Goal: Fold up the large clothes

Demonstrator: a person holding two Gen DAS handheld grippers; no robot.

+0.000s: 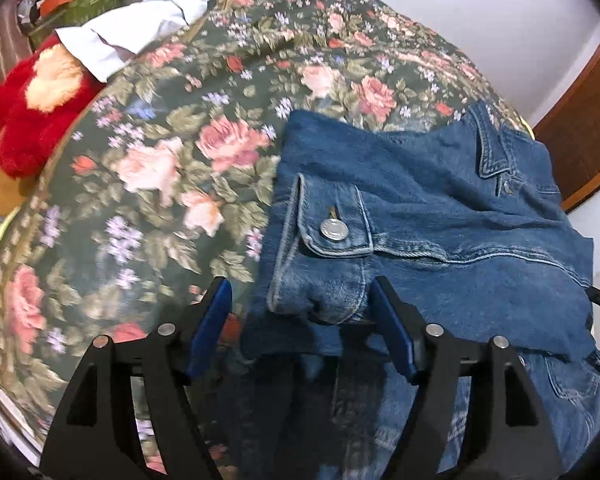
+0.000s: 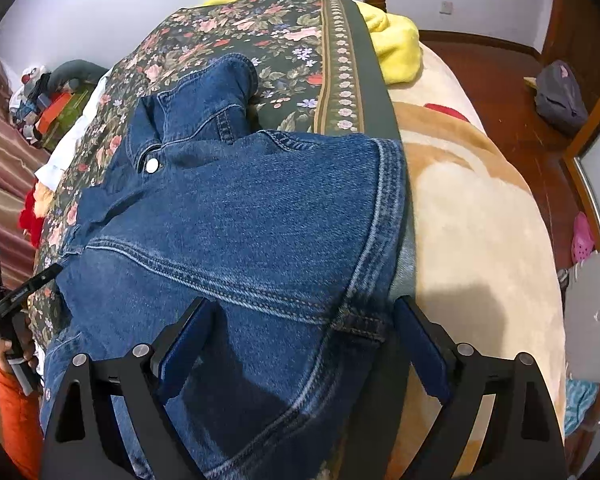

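Denim takes up the middle of both views: a blue denim jacket [image 1: 440, 240] with pale stitching and metal buttons lies on the dark green floral bedspread [image 1: 160, 160] of a bed. One sleeve has been brought across the body, its buttoned cuff [image 1: 328, 224] resting on top near the left tongs [image 1: 300, 320]. The far sleeve [image 2: 224, 92] sticks out past the collar, bunched on the bedspread, so it looks not yet folded in.

The left tongs stand apart with the cuff end of the sleeve between the blue pads; I judge them not to be gripping it, though the right-hand pad is close to the cloth. The right tongs [image 2: 300, 344] are spread wide over the jacket's side seam, near the hem band [image 2: 388, 200], holding nothing.

By my reading the fold is partly done: one sleeve is in, the other sleeve and the lengthwise fold of the body remain. A white garment [image 1: 140, 28] lies farther up the bed, untouched.
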